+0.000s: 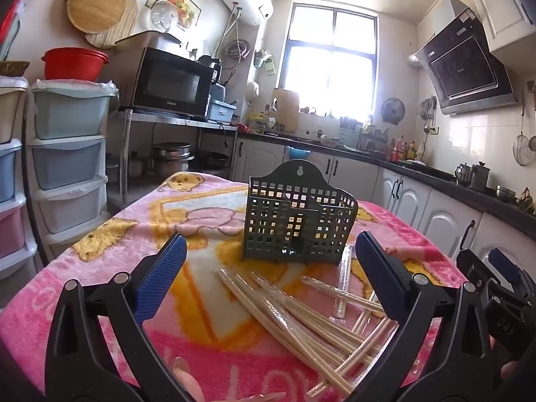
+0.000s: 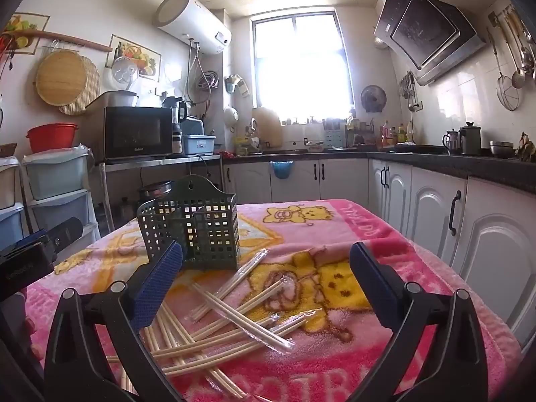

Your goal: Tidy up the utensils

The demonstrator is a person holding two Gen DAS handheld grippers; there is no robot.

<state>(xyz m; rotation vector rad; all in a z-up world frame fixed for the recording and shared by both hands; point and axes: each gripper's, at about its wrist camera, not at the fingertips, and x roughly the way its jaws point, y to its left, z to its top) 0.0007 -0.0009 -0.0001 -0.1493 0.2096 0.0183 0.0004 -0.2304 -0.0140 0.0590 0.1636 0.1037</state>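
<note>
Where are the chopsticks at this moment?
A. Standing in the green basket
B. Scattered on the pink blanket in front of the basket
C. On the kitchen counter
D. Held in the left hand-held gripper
B: the chopsticks lie loose and crossed on the pink blanket, in front of the green basket; both hand-held grippers are open, holding nothing.

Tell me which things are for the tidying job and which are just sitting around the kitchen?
For the job:
- chopsticks, loose and wrapped, scattered on the blanket
- green holder, standing upright
- left tool and right tool, both open

Just sitting around:
- microwave
- red tub
- drawers
- kettle
</note>
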